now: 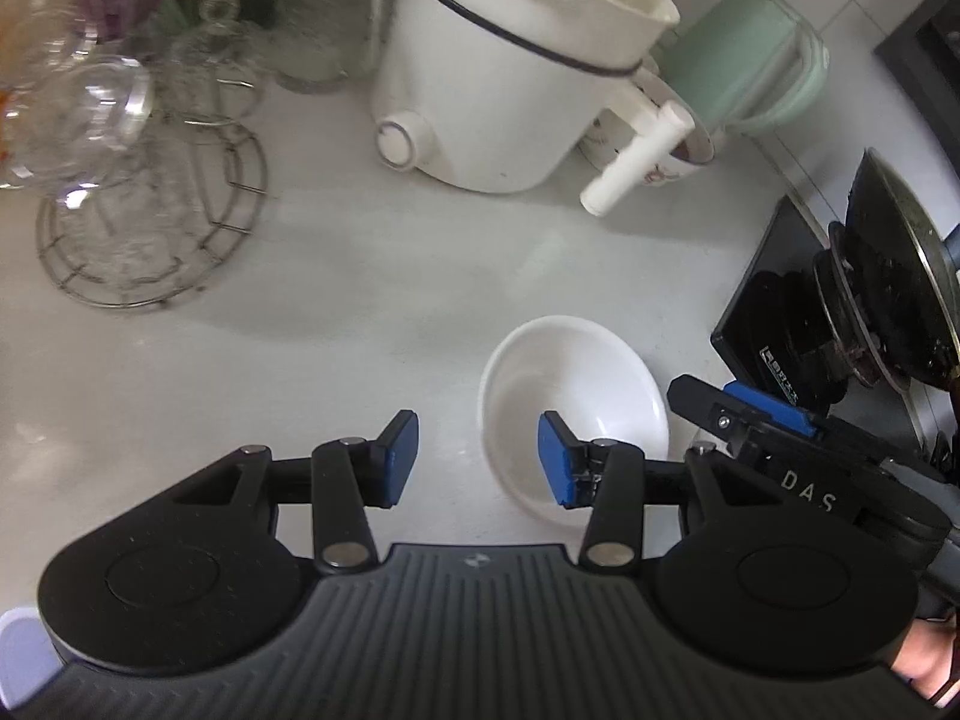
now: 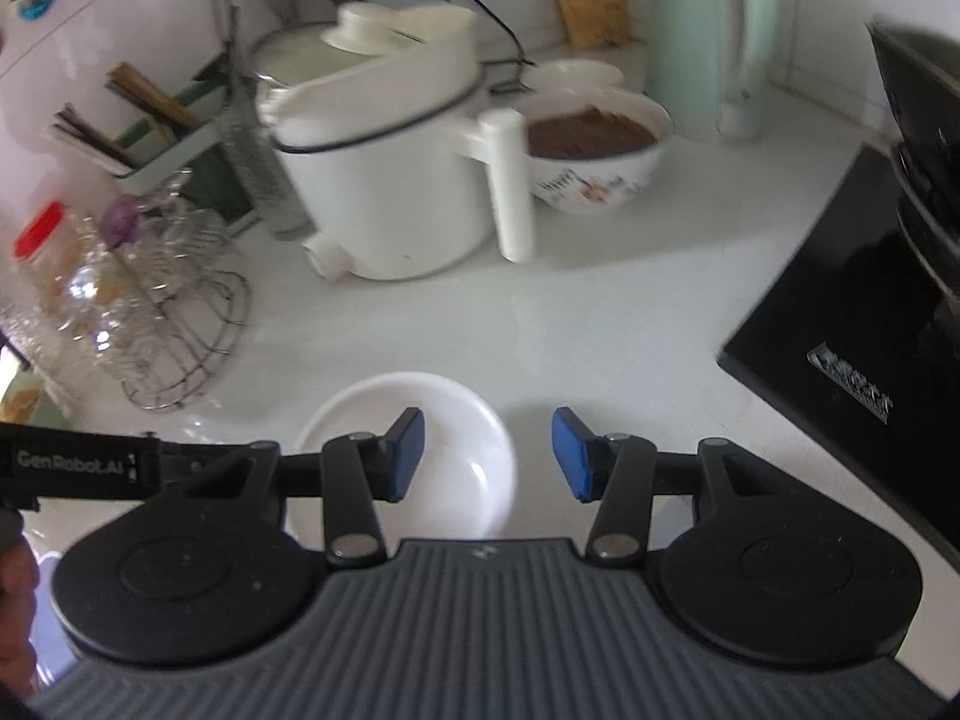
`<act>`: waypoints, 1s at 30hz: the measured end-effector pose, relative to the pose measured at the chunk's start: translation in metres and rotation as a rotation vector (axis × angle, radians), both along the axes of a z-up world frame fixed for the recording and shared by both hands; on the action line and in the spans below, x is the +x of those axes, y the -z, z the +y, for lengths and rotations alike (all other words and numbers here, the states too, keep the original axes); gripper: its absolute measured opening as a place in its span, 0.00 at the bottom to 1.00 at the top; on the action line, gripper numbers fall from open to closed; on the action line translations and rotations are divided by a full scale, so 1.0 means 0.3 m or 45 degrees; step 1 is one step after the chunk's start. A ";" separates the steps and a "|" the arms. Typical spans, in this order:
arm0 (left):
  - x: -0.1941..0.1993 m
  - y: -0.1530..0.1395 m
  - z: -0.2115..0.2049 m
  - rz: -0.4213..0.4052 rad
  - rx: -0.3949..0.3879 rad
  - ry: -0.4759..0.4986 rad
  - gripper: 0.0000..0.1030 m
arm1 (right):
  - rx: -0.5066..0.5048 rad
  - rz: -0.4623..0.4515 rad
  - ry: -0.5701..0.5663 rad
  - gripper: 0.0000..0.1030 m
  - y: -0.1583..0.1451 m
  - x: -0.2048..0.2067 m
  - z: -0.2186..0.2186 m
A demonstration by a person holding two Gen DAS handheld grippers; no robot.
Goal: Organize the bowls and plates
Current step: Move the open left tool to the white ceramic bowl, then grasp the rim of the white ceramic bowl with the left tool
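Observation:
A white bowl [image 1: 576, 402] sits on the pale counter, also in the right wrist view [image 2: 456, 432]. My left gripper [image 1: 477, 459] is open and empty, just left of the bowl, its right pad over the bowl's near rim. My right gripper [image 2: 489, 456] is open and empty, above the bowl's right rim, its left pad over the bowl. The right gripper's body [image 1: 780, 432] shows right of the bowl in the left wrist view. A patterned bowl [image 2: 600, 150] with dark food stands at the back.
A white electric pot [image 1: 510, 78] with a long handle stands at the back, also in the right wrist view [image 2: 384, 168]. A wire rack with glassware [image 1: 138, 180] is left. A green kettle [image 2: 714, 36] and a black stove [image 2: 852, 312] with a dark pan [image 1: 888, 282] are right.

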State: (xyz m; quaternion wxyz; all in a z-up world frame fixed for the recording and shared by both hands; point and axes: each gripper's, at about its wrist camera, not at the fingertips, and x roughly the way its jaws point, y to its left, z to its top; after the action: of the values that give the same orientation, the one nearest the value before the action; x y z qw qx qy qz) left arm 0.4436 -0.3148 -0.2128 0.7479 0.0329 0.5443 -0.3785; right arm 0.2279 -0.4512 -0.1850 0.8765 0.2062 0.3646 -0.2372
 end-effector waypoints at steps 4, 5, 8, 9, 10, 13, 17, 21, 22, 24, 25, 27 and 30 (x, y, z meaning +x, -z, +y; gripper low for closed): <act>0.019 0.044 -0.049 0.050 0.024 0.028 0.48 | 0.061 0.016 0.024 0.49 0.035 -0.007 -0.039; 0.026 0.055 -0.057 0.064 0.032 0.028 0.48 | 0.074 0.017 0.026 0.49 0.043 -0.009 -0.046; 0.042 0.084 -0.072 0.093 0.065 0.014 0.48 | 0.114 0.023 0.018 0.49 0.068 -0.007 -0.063; 0.045 0.091 -0.074 0.104 0.067 0.006 0.48 | 0.125 0.027 0.015 0.49 0.075 -0.006 -0.066; 0.047 0.097 -0.074 0.114 0.065 0.000 0.48 | 0.137 0.031 0.012 0.49 0.083 -0.003 -0.069; 0.047 0.114 -0.077 0.121 0.078 -0.026 0.47 | 0.164 0.039 0.002 0.44 0.100 0.002 -0.075; 0.047 0.127 -0.089 0.146 0.096 -0.038 0.39 | 0.189 0.063 0.004 0.35 0.115 0.019 -0.079; 0.043 0.138 -0.106 0.141 0.111 -0.026 0.25 | 0.214 0.071 -0.016 0.24 0.135 0.032 -0.082; 0.042 0.135 -0.110 0.138 0.106 -0.013 0.23 | 0.217 0.084 -0.020 0.17 0.138 0.036 -0.082; 0.033 0.128 -0.121 0.115 0.111 0.006 0.17 | 0.207 0.091 -0.024 0.14 0.140 0.041 -0.081; 0.028 0.124 -0.128 0.102 0.117 0.012 0.15 | 0.205 0.094 -0.028 0.09 0.140 0.043 -0.080; 0.026 0.120 -0.134 0.096 0.127 0.011 0.12 | 0.213 0.099 -0.030 0.08 0.137 0.048 -0.081; 0.020 0.101 -0.146 0.062 0.142 0.023 0.12 | 0.249 0.078 -0.024 0.08 0.127 0.046 -0.088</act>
State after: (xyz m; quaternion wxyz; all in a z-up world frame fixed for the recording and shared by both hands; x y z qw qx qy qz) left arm 0.4497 -0.3585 -0.2430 0.7281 0.0703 0.5821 -0.3551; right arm 0.2416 -0.4778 -0.2230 0.8428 0.2799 0.4146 -0.1984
